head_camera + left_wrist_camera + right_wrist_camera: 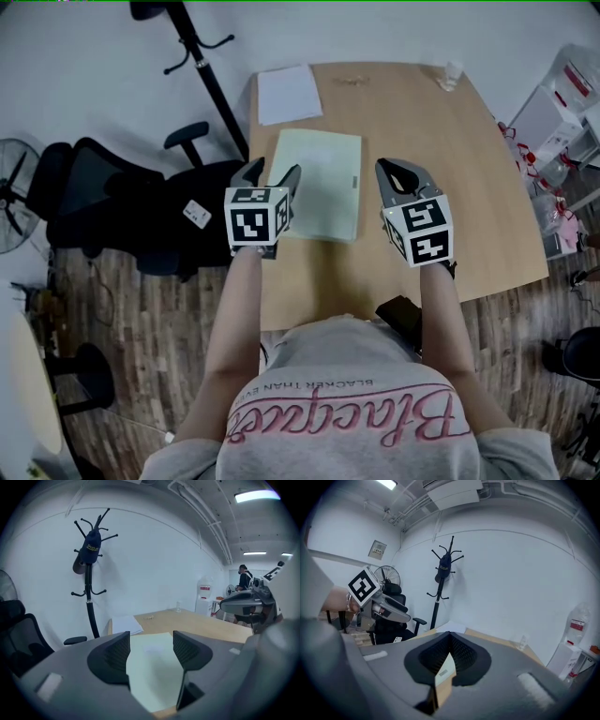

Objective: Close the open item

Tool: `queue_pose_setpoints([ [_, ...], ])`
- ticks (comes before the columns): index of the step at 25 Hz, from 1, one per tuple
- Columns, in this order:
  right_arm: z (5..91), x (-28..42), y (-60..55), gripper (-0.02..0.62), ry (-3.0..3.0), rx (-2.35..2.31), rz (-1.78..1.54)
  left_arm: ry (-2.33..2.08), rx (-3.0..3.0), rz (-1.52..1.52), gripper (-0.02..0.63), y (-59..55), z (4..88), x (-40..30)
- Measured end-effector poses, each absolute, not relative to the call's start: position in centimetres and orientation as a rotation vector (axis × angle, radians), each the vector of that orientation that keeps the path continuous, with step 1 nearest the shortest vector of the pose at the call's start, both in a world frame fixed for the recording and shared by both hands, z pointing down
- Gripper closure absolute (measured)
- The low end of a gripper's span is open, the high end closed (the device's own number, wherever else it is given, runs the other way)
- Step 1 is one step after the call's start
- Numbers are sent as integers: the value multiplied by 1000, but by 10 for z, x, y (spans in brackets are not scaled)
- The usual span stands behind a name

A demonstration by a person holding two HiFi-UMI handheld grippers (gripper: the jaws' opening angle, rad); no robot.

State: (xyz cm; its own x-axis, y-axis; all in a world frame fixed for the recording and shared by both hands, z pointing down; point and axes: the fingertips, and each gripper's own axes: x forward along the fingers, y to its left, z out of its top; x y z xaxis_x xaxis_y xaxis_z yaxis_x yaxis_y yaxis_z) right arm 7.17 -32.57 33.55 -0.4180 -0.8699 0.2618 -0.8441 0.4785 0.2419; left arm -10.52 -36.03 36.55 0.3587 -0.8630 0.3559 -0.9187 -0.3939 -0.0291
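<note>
head view: left gripper (pixel 275 172) jaws apart at folder (pixel 326 192) edge; right gripper (pixel 396 170) jaws seemingly closed beside it

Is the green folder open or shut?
Shut. The green folder lies flat on the table, one cover on top, no pages spread.

Shirt (pixel 347 412), at the table's (pixel 469 187) near edge: inverted small print "BLACKER THAN EV…", beside pink script beginning "Blac".
</note>
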Motion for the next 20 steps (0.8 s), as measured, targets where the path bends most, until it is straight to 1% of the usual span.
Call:
queue_pose_setpoints([
  [3,324,69,-324,592,-2397,1449,-132,-1646,2488,407,327,-357,344,-113],
  [7,312,68,-321,592,-2401,1471,-173,-1699,2558,307,378,-351,319,-121],
  [12,289,75,-313,594,-2388,1523,-267,-1794,2610,200,457,-339,292,-126],
  [19,258,81,-306,594,-2422,1609,-325,-1927,2668,146,590,-326,262,-133],
  [20,255,81,-306,594,-2435,1617,-322,-1943,2677,138,591,-324,258,-134],
])
